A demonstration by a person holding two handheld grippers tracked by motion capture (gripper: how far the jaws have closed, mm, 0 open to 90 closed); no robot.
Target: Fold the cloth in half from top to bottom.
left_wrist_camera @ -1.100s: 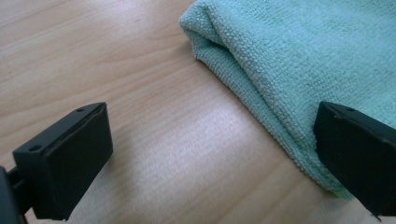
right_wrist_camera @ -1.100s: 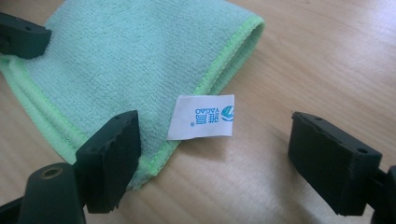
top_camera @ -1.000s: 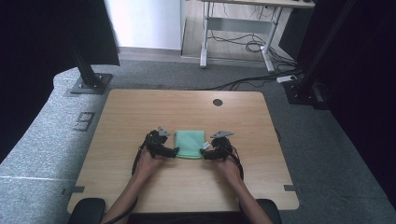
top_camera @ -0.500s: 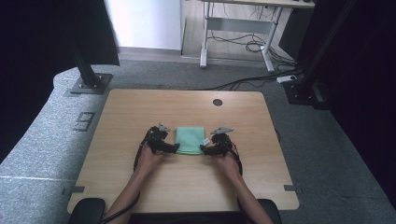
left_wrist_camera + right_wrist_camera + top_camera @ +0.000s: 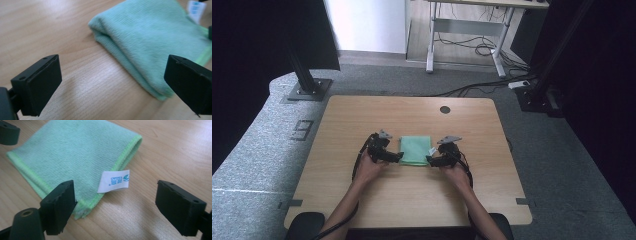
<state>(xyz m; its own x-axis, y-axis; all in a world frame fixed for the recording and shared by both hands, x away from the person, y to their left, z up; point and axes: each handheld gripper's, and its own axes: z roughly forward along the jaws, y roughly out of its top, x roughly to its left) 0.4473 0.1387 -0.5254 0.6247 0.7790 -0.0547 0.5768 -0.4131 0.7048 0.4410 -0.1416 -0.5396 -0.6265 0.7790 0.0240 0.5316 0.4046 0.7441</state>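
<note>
A folded green cloth [image 5: 415,149] lies flat on the wooden table [image 5: 362,115], near the middle. My left gripper [image 5: 397,157] sits at its left edge, open, and in the left gripper view [image 5: 112,85] the cloth's folded edge [image 5: 140,42] lies just ahead between the wide jaws. At the cloth's right edge my right gripper [image 5: 431,160] is open too. In the right gripper view [image 5: 117,207] the cloth's near corner [image 5: 75,155] and its white label [image 5: 113,181] lie between the jaws. Neither gripper holds anything.
A round cable hole [image 5: 445,109] sits at the table's far edge. Grey carpet surrounds the table. A white desk frame [image 5: 462,35] with cables stands beyond it, and black stand bases [image 5: 307,87] rest at the far left and right.
Both hands have edged inward and slightly forward, bringing the open grippers up against the cloth's left and right edges. The cloth has not moved.
</note>
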